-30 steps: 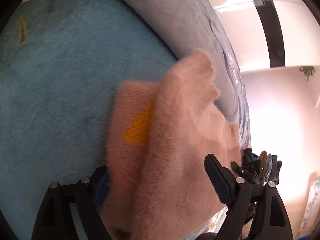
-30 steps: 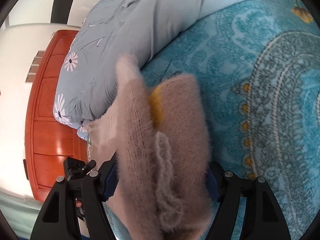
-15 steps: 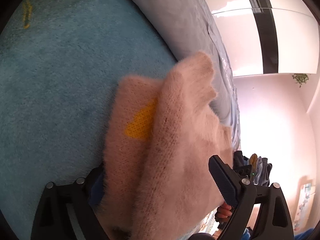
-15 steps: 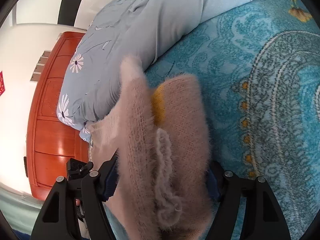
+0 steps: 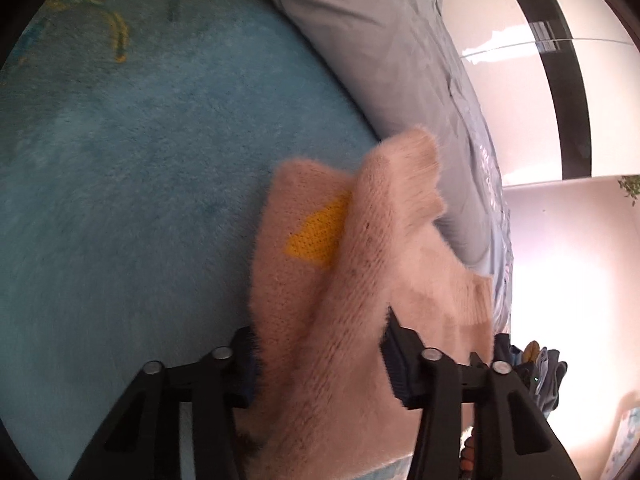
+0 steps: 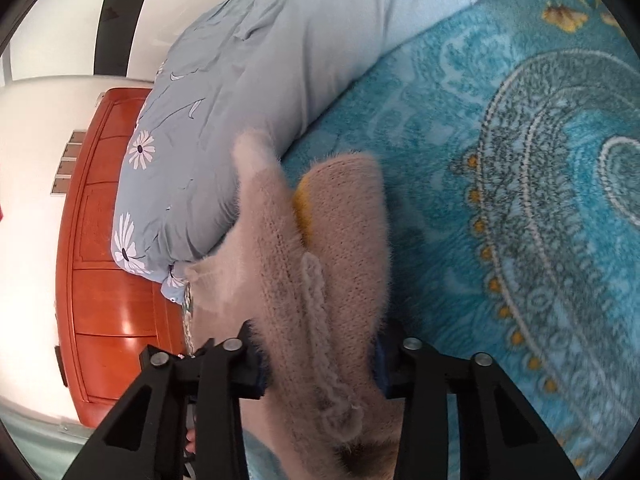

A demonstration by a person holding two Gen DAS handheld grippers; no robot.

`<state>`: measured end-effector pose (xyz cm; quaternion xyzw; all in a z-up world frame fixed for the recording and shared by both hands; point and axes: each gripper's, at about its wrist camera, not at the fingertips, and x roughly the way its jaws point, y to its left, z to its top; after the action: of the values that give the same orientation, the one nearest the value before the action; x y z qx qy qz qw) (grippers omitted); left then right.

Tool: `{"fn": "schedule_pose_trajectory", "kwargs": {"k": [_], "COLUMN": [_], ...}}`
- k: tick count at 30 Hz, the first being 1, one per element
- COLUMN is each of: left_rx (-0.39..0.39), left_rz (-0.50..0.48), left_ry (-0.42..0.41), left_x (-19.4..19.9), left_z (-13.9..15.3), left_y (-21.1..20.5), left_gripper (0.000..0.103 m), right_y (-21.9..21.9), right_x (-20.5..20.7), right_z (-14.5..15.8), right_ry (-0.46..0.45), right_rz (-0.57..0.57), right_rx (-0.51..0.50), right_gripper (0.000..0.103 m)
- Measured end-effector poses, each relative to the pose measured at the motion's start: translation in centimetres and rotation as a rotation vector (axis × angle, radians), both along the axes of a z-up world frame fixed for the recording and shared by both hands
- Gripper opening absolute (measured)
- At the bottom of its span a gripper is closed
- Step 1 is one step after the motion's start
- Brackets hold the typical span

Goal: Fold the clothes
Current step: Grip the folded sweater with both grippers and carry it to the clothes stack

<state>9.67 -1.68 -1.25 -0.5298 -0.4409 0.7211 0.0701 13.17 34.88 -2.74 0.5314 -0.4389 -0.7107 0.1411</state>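
A fuzzy pink-beige knit sweater (image 5: 360,280) with a yellow patch (image 5: 316,236) hangs folded between my two grippers above a teal blanket (image 5: 140,200). My left gripper (image 5: 320,364) is shut on the sweater, its jaws pressed into the bunched fabric. In the right wrist view the same sweater (image 6: 332,248) fills the middle, and my right gripper (image 6: 320,364) is shut on it. The sweater's far end sits close to a grey-blue pillow (image 6: 248,92); I cannot tell if it touches.
The teal patterned blanket (image 6: 520,200) covers the bed. The grey-blue flowered pillow (image 5: 392,64) lies along its far edge. A red-brown wooden headboard (image 6: 104,280) stands behind it. A pile of dark clothes (image 5: 540,372) shows beyond the bed.
Both grippers keep hold of the sweater. The left view has shifted a little, so more blanket and pillow show; the sweater's hang is much the same.
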Motion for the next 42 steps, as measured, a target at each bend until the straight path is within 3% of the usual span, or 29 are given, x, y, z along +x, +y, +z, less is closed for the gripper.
{"fn": "schedule_pose_trajectory", "kwargs": {"k": [5, 12, 15, 19, 27, 31, 36, 42], "left_rx": [0.015, 0.028, 0.034, 0.071, 0.106, 0.149, 0.216, 0.313], "left_rz": [-0.007, -0.092, -0.131, -0.164, -0.339, -0.432, -0.535, -0.606], "left_ry": [0.037, 0.182, 0.231, 0.333, 0.548, 0.602, 0.604, 0.568], "left_x": [1.8, 4.6, 6.0, 5.4, 2.6, 0.4, -2.7, -5.5], "left_z": [3.4, 10.9, 13.4, 18.7, 31.0, 34.5, 36.1, 34.6], "left_y": [2.3, 8.1, 5.0, 6.5, 18.0, 25.3, 35.2, 44.4], "left_gripper": [0.042, 0.039, 0.037, 0.037, 0.037, 0.037, 0.036, 0.036], "right_y": [0.6, 2.8, 4.7, 7.7, 16.5, 23.4, 31.5, 41.3], "right_x": [2.0, 5.7, 7.8, 9.9, 13.6, 15.5, 17.0, 18.2], "right_z": [4.9, 12.0, 15.4, 20.5, 33.1, 37.7, 40.6, 42.0], "right_ry": [0.052, 0.137, 0.192, 0.286, 0.506, 0.572, 0.572, 0.54], "right_rz": [0.008, 0.008, -0.017, -0.033, -0.093, -0.145, -0.22, -0.306], "right_rx": [0.029, 0.066, 0.067, 0.082, 0.176, 0.23, 0.3, 0.365], "right_gripper": [0.037, 0.036, 0.035, 0.035, 0.035, 0.035, 0.035, 0.035]}}
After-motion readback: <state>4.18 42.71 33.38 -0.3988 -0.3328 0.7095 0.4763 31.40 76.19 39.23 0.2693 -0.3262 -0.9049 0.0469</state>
